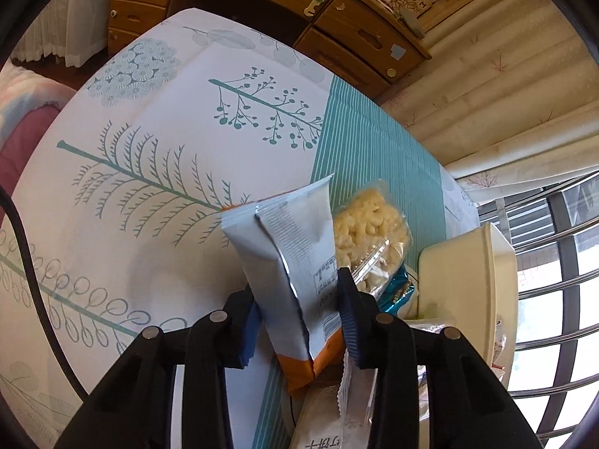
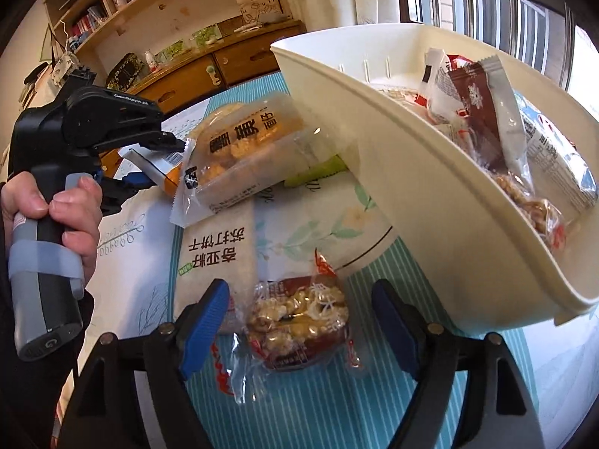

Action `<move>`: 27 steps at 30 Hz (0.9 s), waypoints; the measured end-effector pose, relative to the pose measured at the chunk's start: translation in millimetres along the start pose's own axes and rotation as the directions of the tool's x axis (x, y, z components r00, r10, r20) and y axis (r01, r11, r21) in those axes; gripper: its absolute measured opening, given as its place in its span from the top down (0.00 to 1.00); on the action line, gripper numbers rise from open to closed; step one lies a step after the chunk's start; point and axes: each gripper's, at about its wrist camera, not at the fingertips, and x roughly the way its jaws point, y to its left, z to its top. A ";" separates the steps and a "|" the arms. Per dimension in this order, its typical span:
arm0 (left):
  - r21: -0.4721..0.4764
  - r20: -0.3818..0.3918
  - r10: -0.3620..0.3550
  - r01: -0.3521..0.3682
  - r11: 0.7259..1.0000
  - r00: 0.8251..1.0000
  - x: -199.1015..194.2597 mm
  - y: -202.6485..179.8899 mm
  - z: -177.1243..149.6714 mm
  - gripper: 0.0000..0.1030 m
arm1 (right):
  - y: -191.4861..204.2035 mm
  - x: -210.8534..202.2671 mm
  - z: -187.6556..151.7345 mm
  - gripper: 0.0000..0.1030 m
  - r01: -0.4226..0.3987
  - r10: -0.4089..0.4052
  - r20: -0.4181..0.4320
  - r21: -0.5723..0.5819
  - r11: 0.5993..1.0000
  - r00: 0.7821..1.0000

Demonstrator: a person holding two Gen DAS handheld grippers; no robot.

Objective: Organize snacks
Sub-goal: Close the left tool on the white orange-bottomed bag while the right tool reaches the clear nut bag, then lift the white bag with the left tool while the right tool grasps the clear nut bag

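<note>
While pinched, silver packet point(image 1: 295, 273) shows orange ends.

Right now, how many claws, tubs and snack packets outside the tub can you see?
Black claws with blue pads: 2 (left claw, right claw)
Cream plastic tub: 1
Snack packets outside it: at least 5 (white-and-orange foil packet, clear puff packet, white cracker packet, clear nut-cluster packet, teal packet)
Total: at least 8
</note>
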 end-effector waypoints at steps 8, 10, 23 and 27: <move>-0.006 0.023 -0.067 0.067 0.998 0.997 -26.7 5.4 -3.8 0.69 | 5.9 -0.6 1.6 0.48 0.010 -0.010 -0.014 0.018 1.000 1.000; 0.014 0.036 -0.079 0.078 0.997 0.996 -37.7 7.0 -5.4 0.69 | 6.2 -1.9 2.4 0.49 0.017 -0.016 -0.024 0.045 0.999 1.000; 0.054 0.017 -0.141 0.140 0.989 0.990 -106.7 21.6 -16.8 0.69 | 52.9 -42.0 16.0 0.49 -0.059 0.059 0.002 0.046 0.997 0.998; 0.071 0.037 -0.160 0.157 0.985 0.986 -126.4 18.8 -22.9 0.69 | 67.2 -54.3 28.0 0.49 -0.107 0.107 0.017 0.001 0.994 0.994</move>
